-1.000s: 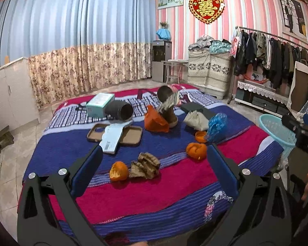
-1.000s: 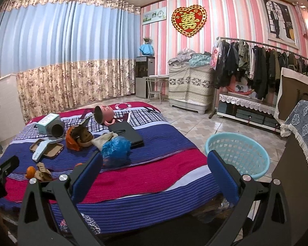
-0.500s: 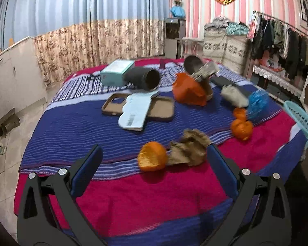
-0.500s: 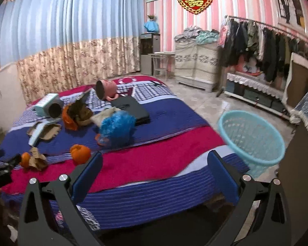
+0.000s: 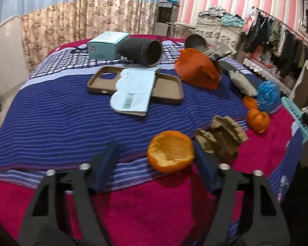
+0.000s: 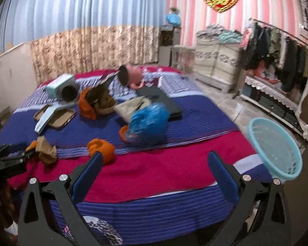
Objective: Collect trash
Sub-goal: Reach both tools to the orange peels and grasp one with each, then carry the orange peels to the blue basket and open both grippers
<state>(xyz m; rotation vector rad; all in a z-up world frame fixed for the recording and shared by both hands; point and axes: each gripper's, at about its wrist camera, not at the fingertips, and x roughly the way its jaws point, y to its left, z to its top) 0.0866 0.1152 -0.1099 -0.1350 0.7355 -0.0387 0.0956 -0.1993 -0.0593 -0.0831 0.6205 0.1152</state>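
Left gripper point(image 5: 154, 157): jaws closing, narrowed, nothing clamped. Three orange peels; nearest orange peel point(image 5: 170, 150) ahead, between its tips. Right gripper point(image 6: 155, 165): wide, empty.

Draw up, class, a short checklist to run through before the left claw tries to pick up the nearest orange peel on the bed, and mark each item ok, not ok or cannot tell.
1. Left claw open: ok, though its jaws have just been closing, and nothing is pressed between them.
2. Orange peel lined up between the fingers: not ok; it sits toward the right finger, partly ahead of the tips.
3. Crumpled brown paper clear of the grasp: not ok; it lies right beside the peel, behind the right finger.
4. Right claw free: ok, open and empty.
5. Blue basket ready beside the bed: ok.
6. Basket empty: cannot tell.
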